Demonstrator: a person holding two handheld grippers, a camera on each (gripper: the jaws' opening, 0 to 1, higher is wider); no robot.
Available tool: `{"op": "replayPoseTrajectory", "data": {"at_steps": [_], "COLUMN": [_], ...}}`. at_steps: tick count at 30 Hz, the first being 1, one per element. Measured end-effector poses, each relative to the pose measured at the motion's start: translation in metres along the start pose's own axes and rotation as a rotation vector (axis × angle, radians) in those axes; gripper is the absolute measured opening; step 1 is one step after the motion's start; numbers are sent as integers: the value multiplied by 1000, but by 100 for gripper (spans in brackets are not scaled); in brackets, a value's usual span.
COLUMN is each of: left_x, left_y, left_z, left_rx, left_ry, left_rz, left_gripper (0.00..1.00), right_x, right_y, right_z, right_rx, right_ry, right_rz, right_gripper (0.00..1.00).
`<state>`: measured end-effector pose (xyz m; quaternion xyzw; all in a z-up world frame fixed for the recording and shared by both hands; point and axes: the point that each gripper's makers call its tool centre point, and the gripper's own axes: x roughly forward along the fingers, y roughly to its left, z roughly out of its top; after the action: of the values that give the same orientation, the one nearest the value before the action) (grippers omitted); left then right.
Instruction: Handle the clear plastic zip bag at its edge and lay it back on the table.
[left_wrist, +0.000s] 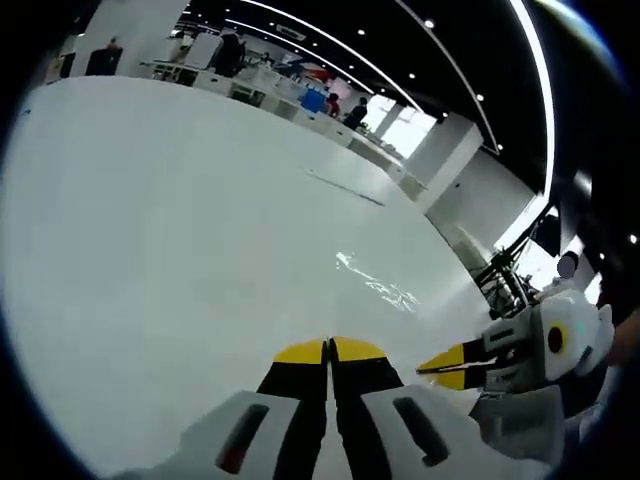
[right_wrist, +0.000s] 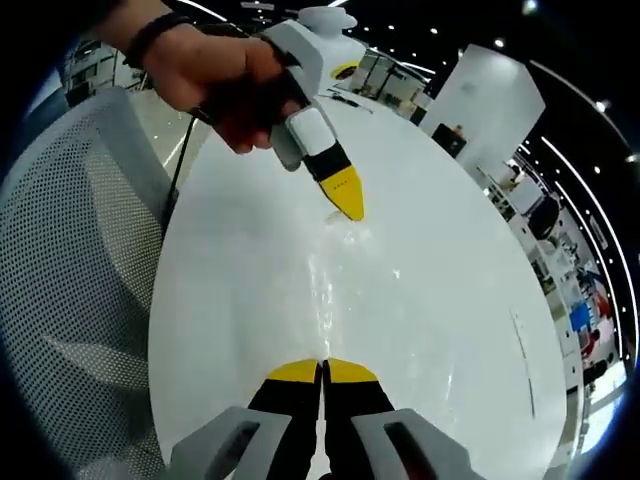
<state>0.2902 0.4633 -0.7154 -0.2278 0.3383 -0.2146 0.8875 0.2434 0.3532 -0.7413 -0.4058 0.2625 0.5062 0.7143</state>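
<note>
The clear plastic zip bag (left_wrist: 376, 281) lies flat on the white table (left_wrist: 150, 230) and shows only as faint glints. My left gripper (left_wrist: 328, 349) is shut with nothing between its jaws, a short way before the bag. From the right comes my right gripper (left_wrist: 447, 368), yellow tips together, low beside the bag's near end. In the right gripper view the bag (right_wrist: 325, 275) stretches from my shut right gripper (right_wrist: 322, 370) toward the left gripper (right_wrist: 347, 203), which a hand holds. A crinkle line runs up to the right tips; I cannot tell whether they pinch it.
A grey mesh chair (right_wrist: 80, 290) stands beside the table's edge. A thin flat strip (left_wrist: 345, 186) lies farther along the table. Desks with several people (left_wrist: 300, 85) and a white pillar (left_wrist: 440, 150) stand beyond the table.
</note>
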Motion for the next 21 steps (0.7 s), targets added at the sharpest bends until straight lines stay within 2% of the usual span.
{"op": "replayPoseTrajectory", "data": {"at_steps": [11, 21], "left_x": [-2, -6], "left_y": [-5, -12], "left_z": [-6, -19], "left_rx": [-31, -47], "left_ry": [-14, -6], "left_rz": [-9, -21], "left_gripper": [0, 0], "right_x": [9, 4], "right_y": [-20, -28], "right_z": [-15, -17], "right_rx": [11, 29], "right_ry": [32, 56], "right_rz": [-20, -35], "right_gripper": [0, 0]}}
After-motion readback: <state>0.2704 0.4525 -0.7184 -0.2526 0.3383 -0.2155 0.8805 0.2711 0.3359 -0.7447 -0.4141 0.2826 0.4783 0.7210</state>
